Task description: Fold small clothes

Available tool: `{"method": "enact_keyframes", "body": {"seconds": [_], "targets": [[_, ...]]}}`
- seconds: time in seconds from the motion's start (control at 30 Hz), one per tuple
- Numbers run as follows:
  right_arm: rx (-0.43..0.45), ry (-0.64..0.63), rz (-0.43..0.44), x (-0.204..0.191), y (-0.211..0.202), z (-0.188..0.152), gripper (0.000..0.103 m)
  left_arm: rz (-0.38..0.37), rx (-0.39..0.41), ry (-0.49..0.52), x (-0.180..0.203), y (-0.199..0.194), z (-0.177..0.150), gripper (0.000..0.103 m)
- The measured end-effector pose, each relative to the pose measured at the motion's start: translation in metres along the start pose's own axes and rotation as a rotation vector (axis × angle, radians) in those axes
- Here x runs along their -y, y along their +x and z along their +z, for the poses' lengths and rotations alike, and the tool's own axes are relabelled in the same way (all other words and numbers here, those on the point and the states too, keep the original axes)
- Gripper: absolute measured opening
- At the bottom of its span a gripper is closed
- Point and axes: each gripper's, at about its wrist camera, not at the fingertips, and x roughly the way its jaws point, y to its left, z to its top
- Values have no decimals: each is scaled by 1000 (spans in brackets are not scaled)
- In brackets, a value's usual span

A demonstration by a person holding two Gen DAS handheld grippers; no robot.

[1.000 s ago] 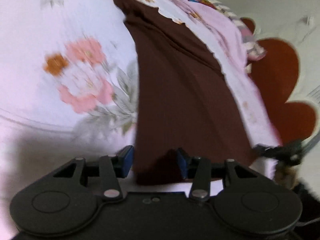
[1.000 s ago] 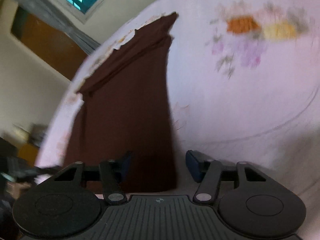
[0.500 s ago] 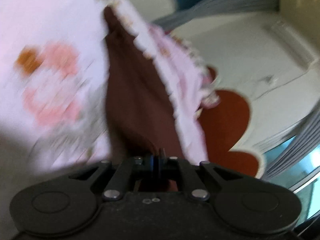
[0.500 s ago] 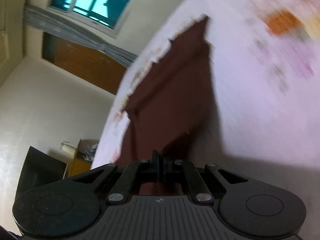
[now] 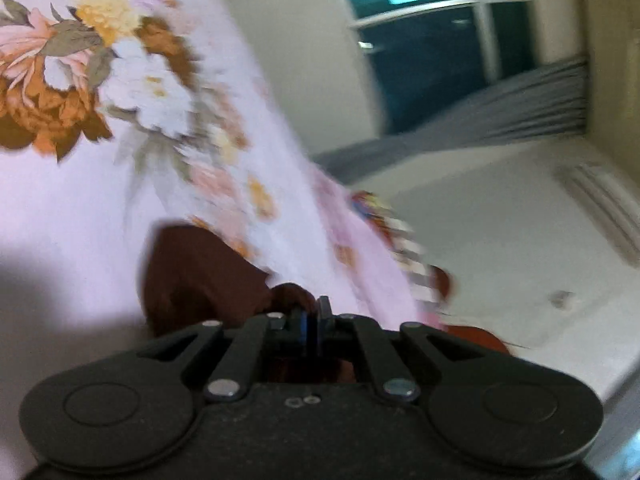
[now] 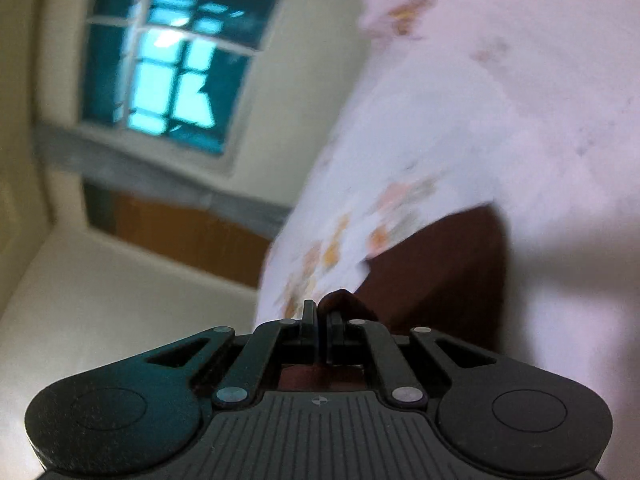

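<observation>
A dark brown garment [image 5: 200, 272] lies bunched on the pink floral bedsheet [image 5: 120, 80], close in front of my left gripper [image 5: 314, 316]. Its pads are pinched on a fold of the brown cloth, and the jaws are starting to open. In the right wrist view the same brown garment [image 6: 440, 272] lies doubled over on the sheet [image 6: 480, 100], right of my right gripper [image 6: 322, 320]. That gripper is shut on a corner of the cloth that pokes up at its fingertips. Both views are blurred by motion.
The bed's edge runs diagonally through both views. Beyond it in the left wrist view are a pale floor [image 5: 500, 240], a red-brown mat [image 5: 480, 340], a patterned cloth [image 5: 400, 232], a grey curtain [image 5: 480, 108] and a window [image 5: 420, 40]. The right wrist view has a window [image 6: 172, 80] and a brown panel [image 6: 192, 236].
Both grippers went from open astride the garment's near edge to shut on it, then swept it forward across the bed. The long brown strip now looks short and doubled.
</observation>
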Motion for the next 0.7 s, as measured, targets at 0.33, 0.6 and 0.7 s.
{"method": "enact_keyframes", "body": {"seconds": [0.33,0.6,0.7], "targets": [[52,-470,-359,16,-18,6,23,252,56,301,-5,-37,13,68],[-45,-982,-442,-20,37,-41,47,369,-116,1046,49,3,-32,48],[-68,-1071,-481,-14,50,-45,47,356,-174,1120,48,22,-33,48]]}}
